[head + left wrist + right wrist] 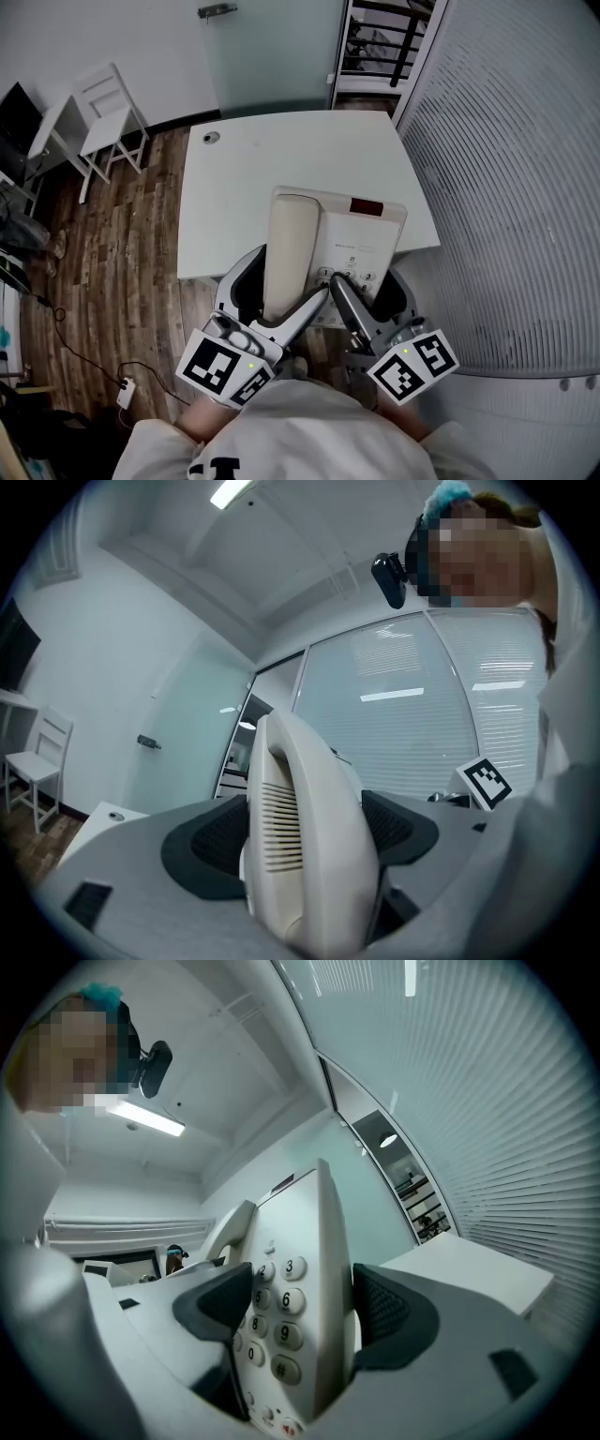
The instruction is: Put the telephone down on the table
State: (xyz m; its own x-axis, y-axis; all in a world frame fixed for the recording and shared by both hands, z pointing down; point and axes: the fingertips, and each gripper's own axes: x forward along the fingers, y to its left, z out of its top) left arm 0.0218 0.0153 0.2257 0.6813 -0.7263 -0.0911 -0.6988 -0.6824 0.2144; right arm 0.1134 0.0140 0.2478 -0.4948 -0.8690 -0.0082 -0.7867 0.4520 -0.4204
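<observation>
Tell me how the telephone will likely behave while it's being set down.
The telephone looks like rigid plastic, so it probably won't flex. Its handset seems only to rest on top and could slip off if tilted, though the left gripper clamps it.

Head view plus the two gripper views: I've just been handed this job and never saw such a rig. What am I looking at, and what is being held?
There is no robot arm here: a person holds a pair of tongs in each hand. The head view comes from a camera on the person's head, looking steeply down. The other two views come from cameras riding on the tongs, looking along their jaws. The left tongs are closed on the cream handset, which lies along the left side of the telephone. The right tongs clamp the telephone's right edge, beside the keypad. The phone is over the near edge of the white table; whether it touches the table I cannot tell. A small round fitting sits at the table's far left corner.
</observation>
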